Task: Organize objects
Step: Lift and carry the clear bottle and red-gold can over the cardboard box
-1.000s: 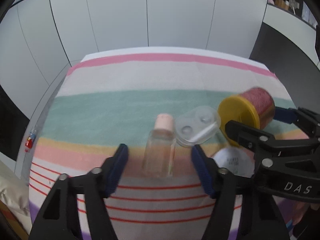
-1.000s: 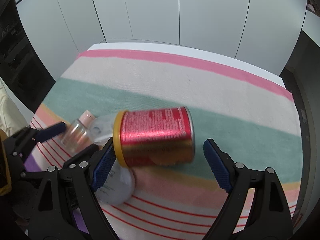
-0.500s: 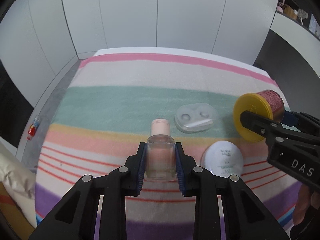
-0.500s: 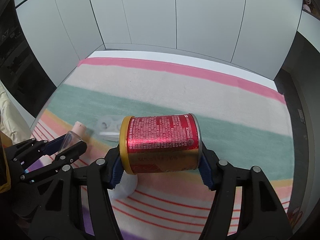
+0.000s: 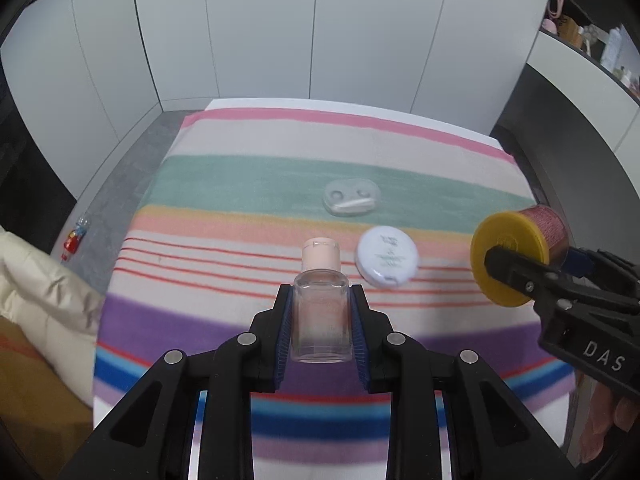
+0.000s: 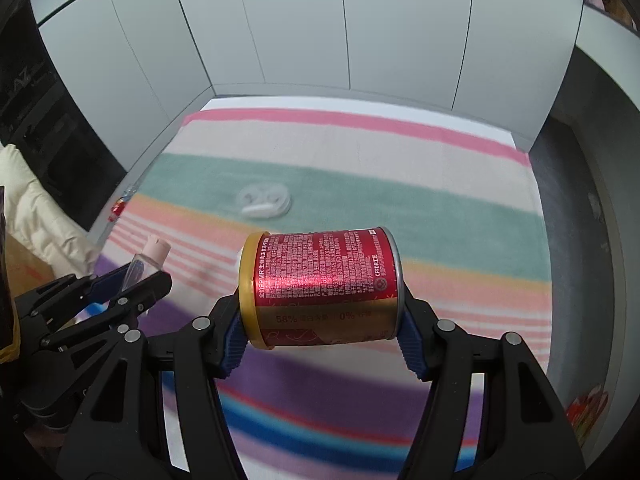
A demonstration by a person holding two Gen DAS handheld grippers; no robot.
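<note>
My left gripper (image 5: 320, 330) is shut on a small clear bottle (image 5: 321, 320) with a pale pink cap, held above the striped cloth (image 5: 248, 184). In the right wrist view that bottle (image 6: 144, 264) shows at the left, in the left gripper (image 6: 132, 276). My right gripper (image 6: 322, 332) is shut on a red and gold can (image 6: 320, 288) lying sideways, gripped by its two ends. The can's yellow lid (image 5: 508, 258) and the right gripper (image 5: 532, 276) show at the right of the left wrist view. A round white compact (image 5: 387, 255) and a clear lens case (image 5: 351, 197) lie on the cloth.
The lens case (image 6: 264, 201) lies on the green stripe ahead. A cream padded jacket (image 5: 44, 292) and brown cardboard (image 5: 32, 400) sit by the table's left edge. A small red and blue object (image 5: 74, 236) lies on the grey floor. White cabinet doors (image 5: 312, 28) stand behind the table.
Both grippers went from open around their objects to shut on them, then rose and drew back with the bottle and the can lifted off the cloth.
</note>
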